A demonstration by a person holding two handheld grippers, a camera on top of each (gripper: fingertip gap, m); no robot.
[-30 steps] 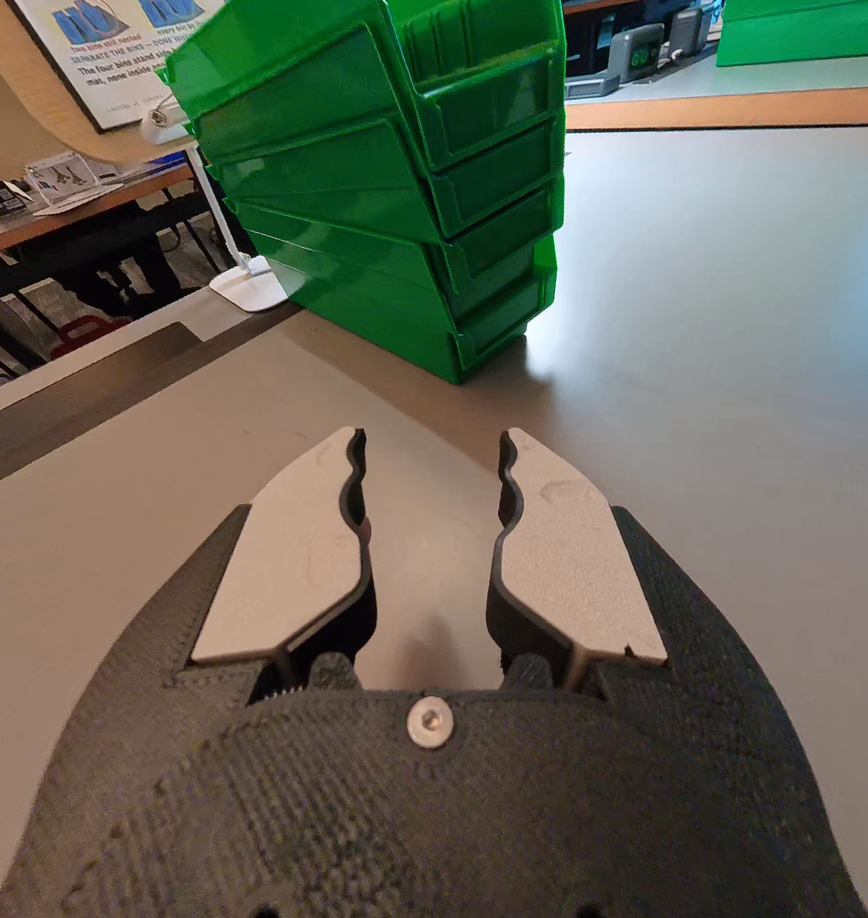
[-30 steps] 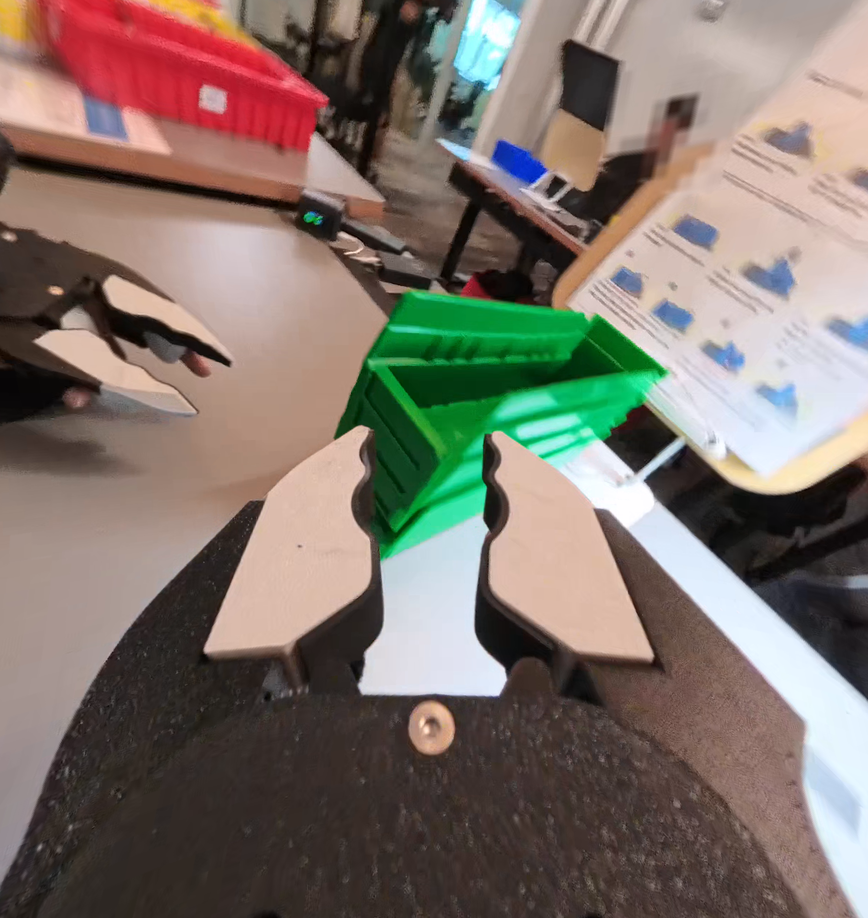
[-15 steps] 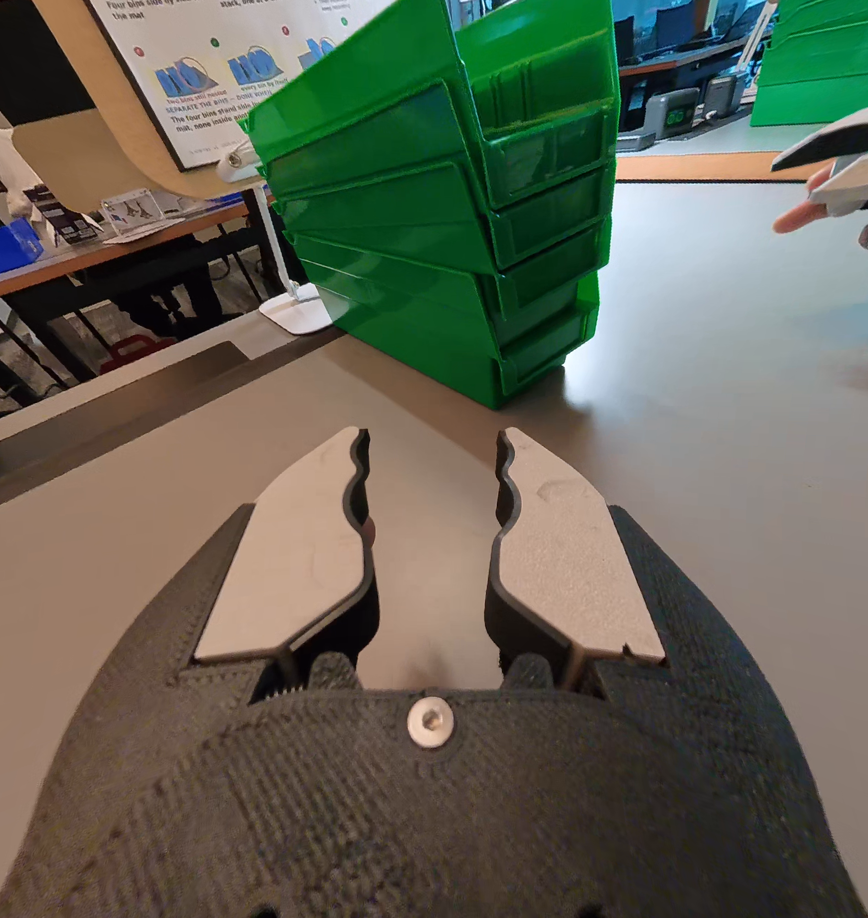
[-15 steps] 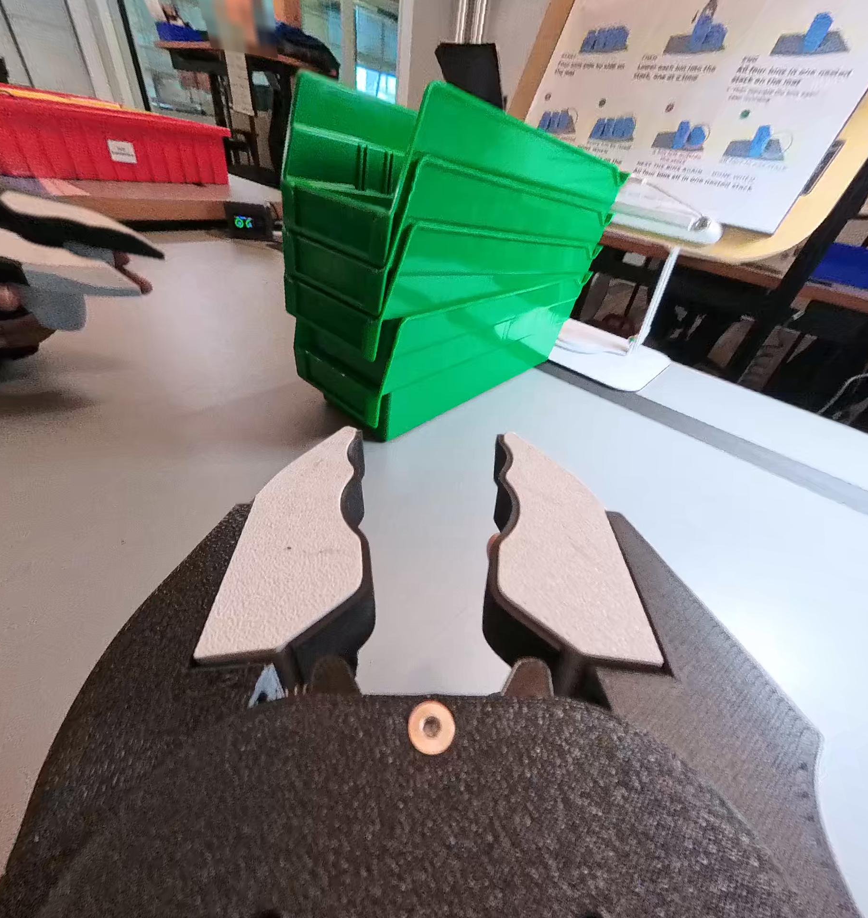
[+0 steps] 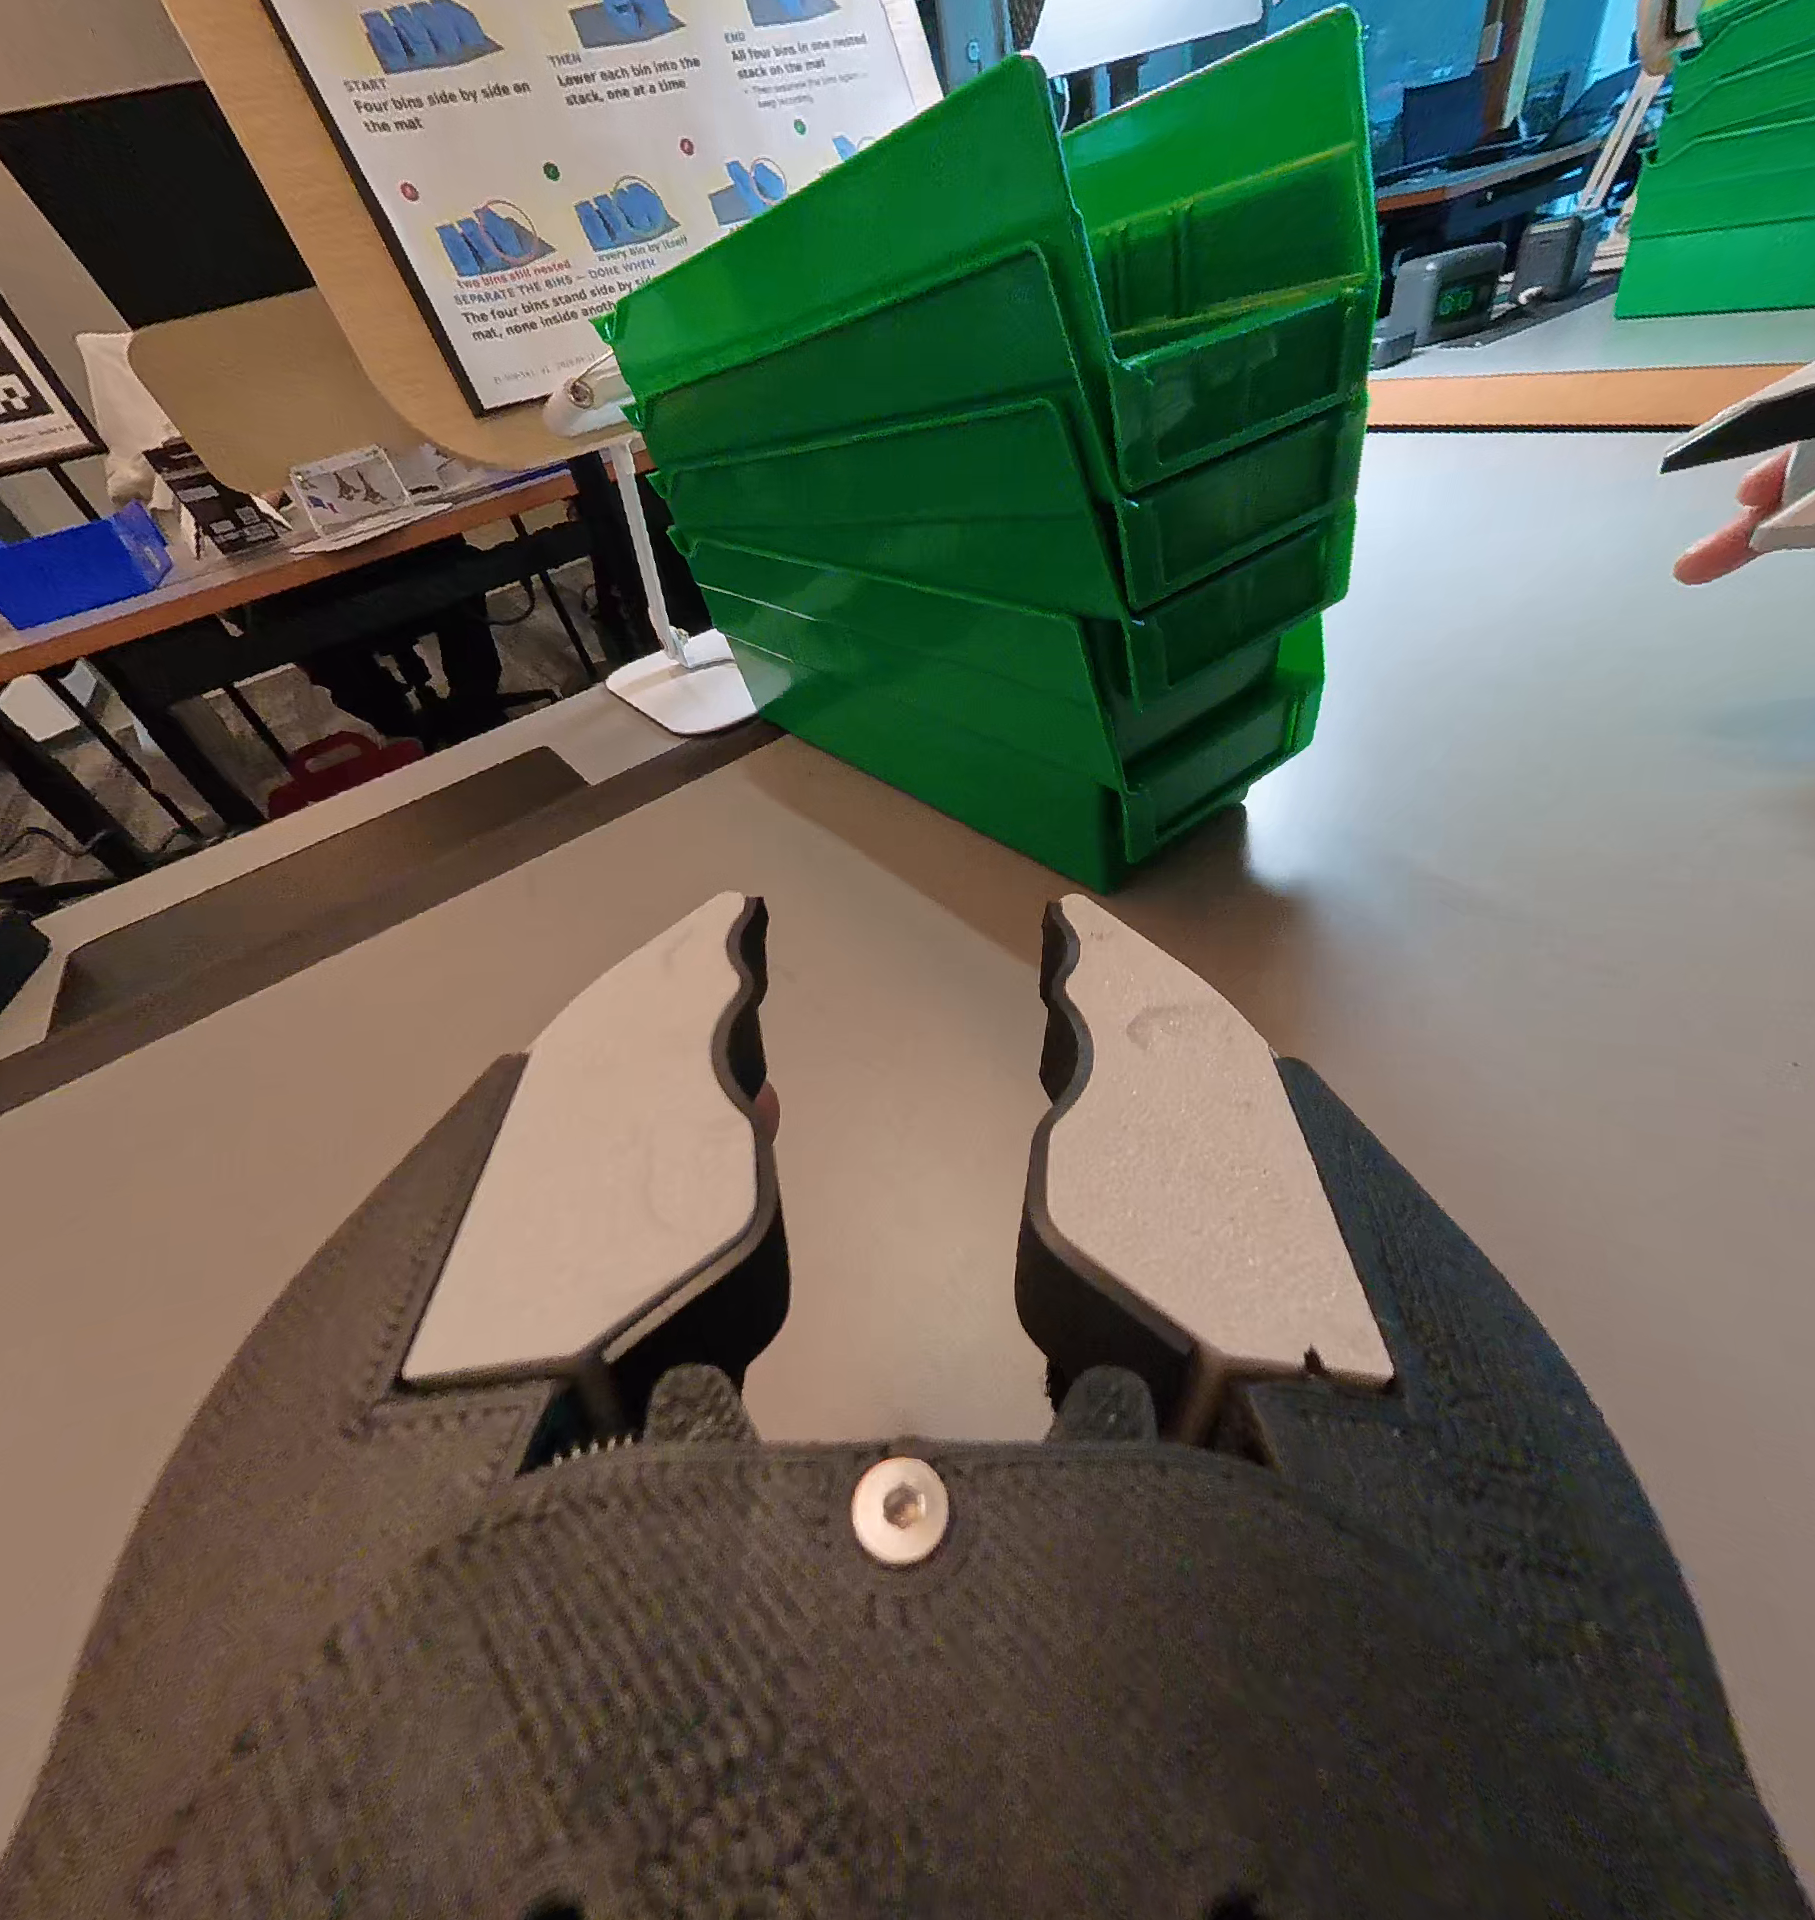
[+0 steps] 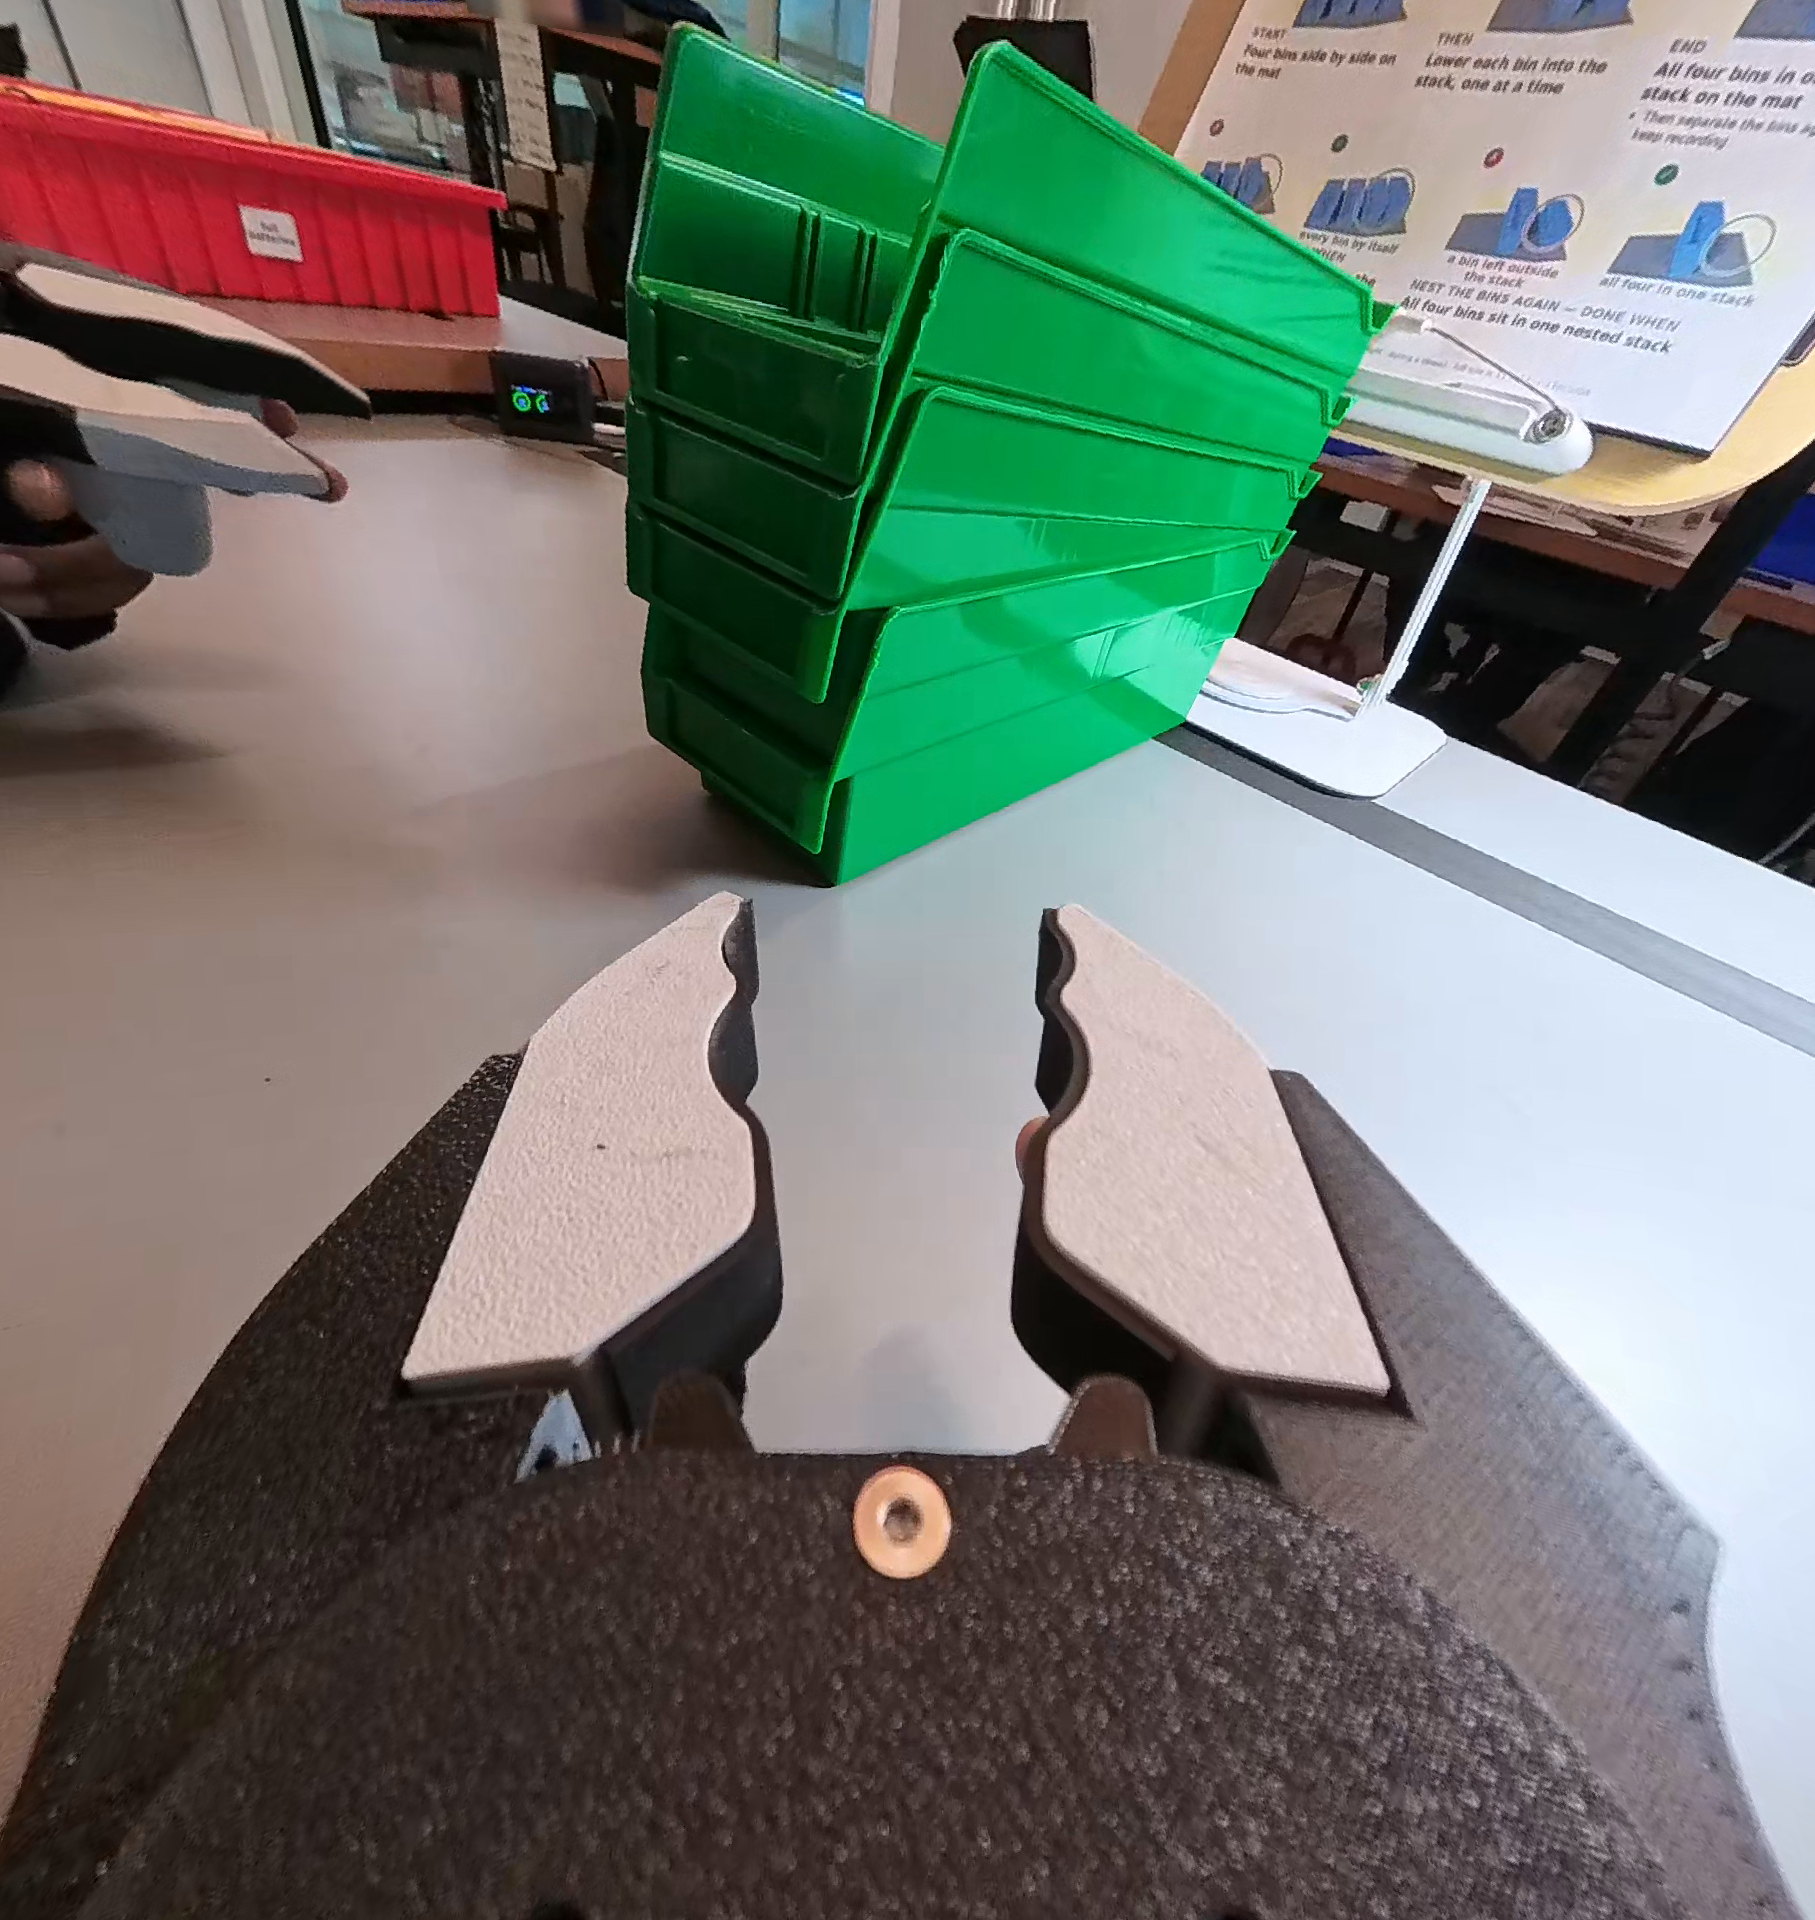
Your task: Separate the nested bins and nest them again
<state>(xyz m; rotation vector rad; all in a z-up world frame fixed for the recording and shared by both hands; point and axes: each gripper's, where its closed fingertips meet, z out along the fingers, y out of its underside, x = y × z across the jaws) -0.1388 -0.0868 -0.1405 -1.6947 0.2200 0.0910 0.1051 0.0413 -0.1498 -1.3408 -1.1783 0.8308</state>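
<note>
Now the bin stack (image 5: 996, 540) (nested) stands ahead of both spread, empty claws (image 5: 903, 925) (image 6: 892, 925).

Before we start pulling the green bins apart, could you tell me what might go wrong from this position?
1. The stack of green bins fans out and leans as it rises, so tugging the top bin could tip the whole stack.
2. The bins sit tightly nested; lifting one may drag the bin below along unless the other tool holds it down.
3. The white lamp base stands right behind the stack, so a bin pushed backwards may knock it.
Both the left tool and right tool are open and empty.
</note>
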